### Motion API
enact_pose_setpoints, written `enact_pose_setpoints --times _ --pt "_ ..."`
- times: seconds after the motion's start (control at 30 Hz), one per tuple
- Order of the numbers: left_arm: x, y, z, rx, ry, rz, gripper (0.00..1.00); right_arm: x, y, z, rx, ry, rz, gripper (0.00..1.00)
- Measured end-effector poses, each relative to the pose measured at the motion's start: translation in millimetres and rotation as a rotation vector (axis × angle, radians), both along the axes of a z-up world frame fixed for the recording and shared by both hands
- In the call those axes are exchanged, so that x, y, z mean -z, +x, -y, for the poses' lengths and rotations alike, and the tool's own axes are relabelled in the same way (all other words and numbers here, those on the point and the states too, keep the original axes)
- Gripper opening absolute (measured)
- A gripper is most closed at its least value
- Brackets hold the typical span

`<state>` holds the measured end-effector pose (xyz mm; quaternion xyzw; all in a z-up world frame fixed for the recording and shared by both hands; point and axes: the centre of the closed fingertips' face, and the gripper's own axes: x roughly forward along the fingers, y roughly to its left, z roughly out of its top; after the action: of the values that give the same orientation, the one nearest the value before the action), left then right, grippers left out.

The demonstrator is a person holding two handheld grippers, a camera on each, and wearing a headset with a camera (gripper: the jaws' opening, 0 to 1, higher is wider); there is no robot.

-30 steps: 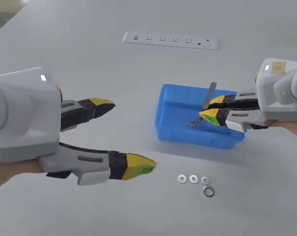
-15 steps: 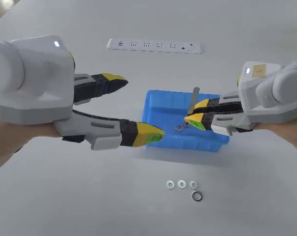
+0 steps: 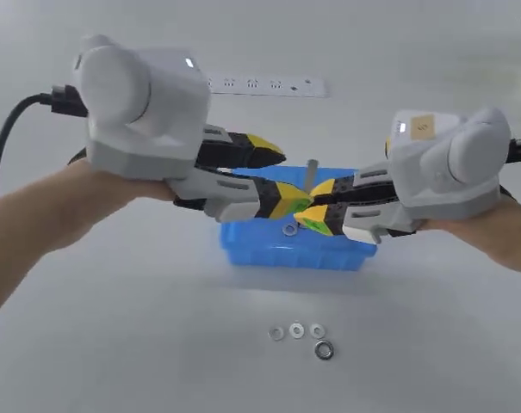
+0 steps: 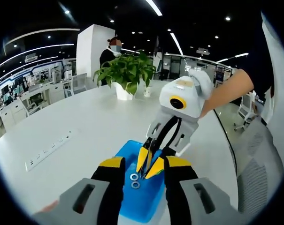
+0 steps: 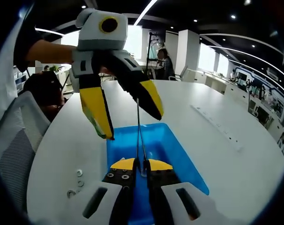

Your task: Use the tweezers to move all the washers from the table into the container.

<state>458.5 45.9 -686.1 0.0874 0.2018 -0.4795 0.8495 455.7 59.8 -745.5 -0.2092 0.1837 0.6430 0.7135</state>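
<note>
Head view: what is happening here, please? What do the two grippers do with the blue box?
A person works with a gripper in each hand above the blue container. The right gripper is shut on the tweezers. The left gripper is open and holds nothing; its jaws face the tweezers' far end. In the container lie two washers, and four washers lie on the table in front of it, not yet moved.
</note>
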Motion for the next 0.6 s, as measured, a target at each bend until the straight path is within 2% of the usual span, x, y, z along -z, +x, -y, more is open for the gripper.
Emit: enact_pose_setpoints --times 0.17,0.3,0.57,0.6 --pt "-3.0 5.0 3.6 0.024 -0.014 -0.004 0.27 0.5 -2.3 -2.5 -0.015 0.0 0.0 0.09" --pt "-8.7 2.5 7.8 0.059 -0.03 -0.011 0.21 0.7 -3.7 -5.1 -0.025 0.0 0.0 0.09" --pt "-6.2 -4.7 9.9 0.107 -0.006 -0.033 0.1 -1.6 -5.5 -5.3 -0.036 -0.001 0.002 0.09" --pt "-6.4 -4.8 9.9 0.111 -0.004 -0.029 0.09 -1.5 -5.8 -5.2 -0.037 -0.002 0.003 0.09"
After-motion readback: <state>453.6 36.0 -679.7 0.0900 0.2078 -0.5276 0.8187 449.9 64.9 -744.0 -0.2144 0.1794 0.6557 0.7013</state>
